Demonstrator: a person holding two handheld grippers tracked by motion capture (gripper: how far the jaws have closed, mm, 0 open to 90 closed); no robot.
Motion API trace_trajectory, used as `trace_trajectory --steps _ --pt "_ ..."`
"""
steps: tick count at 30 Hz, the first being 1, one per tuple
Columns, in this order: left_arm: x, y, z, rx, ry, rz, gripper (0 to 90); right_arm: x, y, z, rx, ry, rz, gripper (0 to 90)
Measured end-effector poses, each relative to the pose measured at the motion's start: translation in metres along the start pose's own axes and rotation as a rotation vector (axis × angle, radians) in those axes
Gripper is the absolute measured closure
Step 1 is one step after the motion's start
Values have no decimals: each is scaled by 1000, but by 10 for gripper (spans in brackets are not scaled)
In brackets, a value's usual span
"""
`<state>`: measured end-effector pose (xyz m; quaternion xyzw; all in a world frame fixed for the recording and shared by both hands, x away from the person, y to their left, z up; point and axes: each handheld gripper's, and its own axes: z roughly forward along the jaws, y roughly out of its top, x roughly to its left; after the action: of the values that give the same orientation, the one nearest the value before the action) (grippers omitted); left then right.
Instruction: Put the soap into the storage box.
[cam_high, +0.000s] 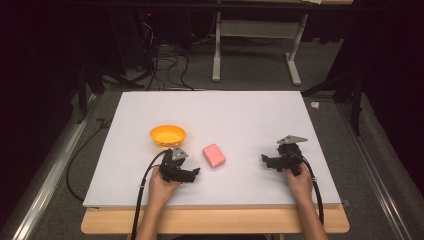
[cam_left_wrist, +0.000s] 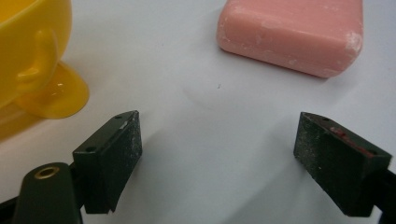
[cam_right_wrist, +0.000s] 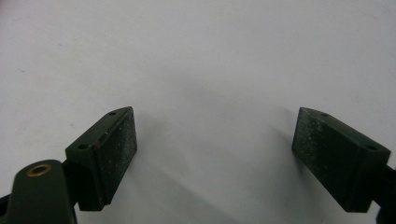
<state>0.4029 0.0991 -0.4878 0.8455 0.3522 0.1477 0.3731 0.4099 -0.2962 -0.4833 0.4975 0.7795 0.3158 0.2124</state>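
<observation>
Both grippers, left and right, spread wide and empty near the pink soap

Each hand holds a black gripper, the left gripper and the right gripper, with a grey 3-cornered plate on top. A black cable trails from each. The 2 fingers are dark, dusty blocks with small screw holes.

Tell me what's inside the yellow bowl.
From the high view, the yellow bowl looks empty: its inside shows plain orange-yellow. The near inner wall is hidden behind the rim. The pink soap lies outside it, on the white table.
</observation>
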Motion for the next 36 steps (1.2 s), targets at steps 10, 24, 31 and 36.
trace_trajectory --steps 10,24,31,36 --pt "0 0 0 -4 6 -8 157 0 0 0 0 0 0 146" --pt "0 0 0 -2 10 -7 158 0 0 0 0 0 0 146" --pt "0 0 0 2 10 -7 160 0 0 0 0 0 -2 146" --pt "-1 0 0 2 11 -5 165 0 0 0 0 -1 -2 146"
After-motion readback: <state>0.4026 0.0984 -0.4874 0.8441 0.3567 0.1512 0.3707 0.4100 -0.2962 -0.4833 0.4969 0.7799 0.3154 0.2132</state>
